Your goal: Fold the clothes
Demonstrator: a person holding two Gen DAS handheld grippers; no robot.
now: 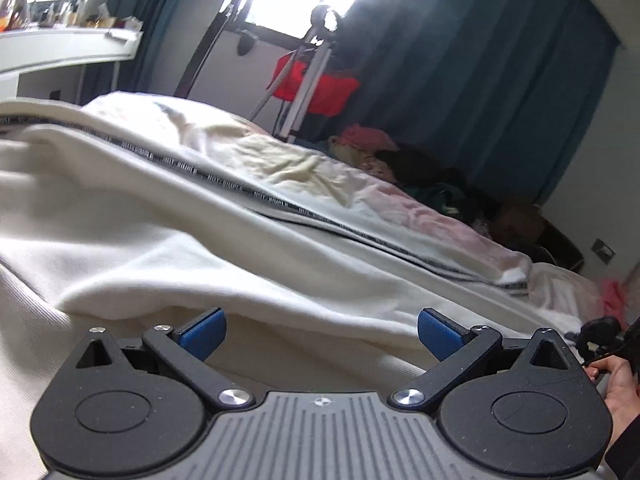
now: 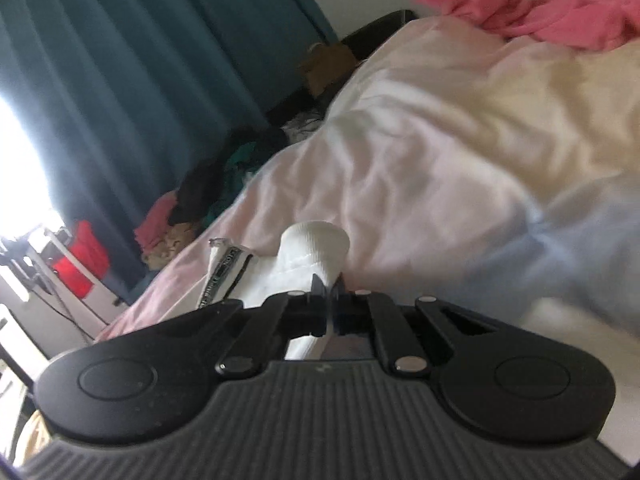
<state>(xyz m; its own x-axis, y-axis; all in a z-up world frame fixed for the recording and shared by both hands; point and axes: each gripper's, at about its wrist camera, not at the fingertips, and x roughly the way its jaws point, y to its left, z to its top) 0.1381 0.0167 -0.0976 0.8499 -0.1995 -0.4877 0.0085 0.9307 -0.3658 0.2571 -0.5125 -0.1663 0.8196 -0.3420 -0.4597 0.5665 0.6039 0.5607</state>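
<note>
A cream-white garment (image 1: 168,232) with a black lettered stripe (image 1: 256,194) lies spread over the bed. My left gripper (image 1: 322,334) is open, its blue pads (image 1: 202,336) just above the garment's near fold, holding nothing. My right gripper (image 2: 329,286) is shut on a white ribbed cuff of the garment (image 2: 316,246), which sticks up between the jaws. A strip of the same lettered stripe (image 2: 224,276) shows beside it.
The bed has a pale pink and cream duvet (image 2: 460,128). A pink cloth (image 2: 560,12) lies at its far end. A pile of dark and coloured clothes (image 1: 432,184) sits by the teal curtains (image 1: 480,60). A tripod (image 1: 308,76) and a red item (image 1: 316,84) stand beyond the bed. A white shelf (image 1: 60,48) is at left.
</note>
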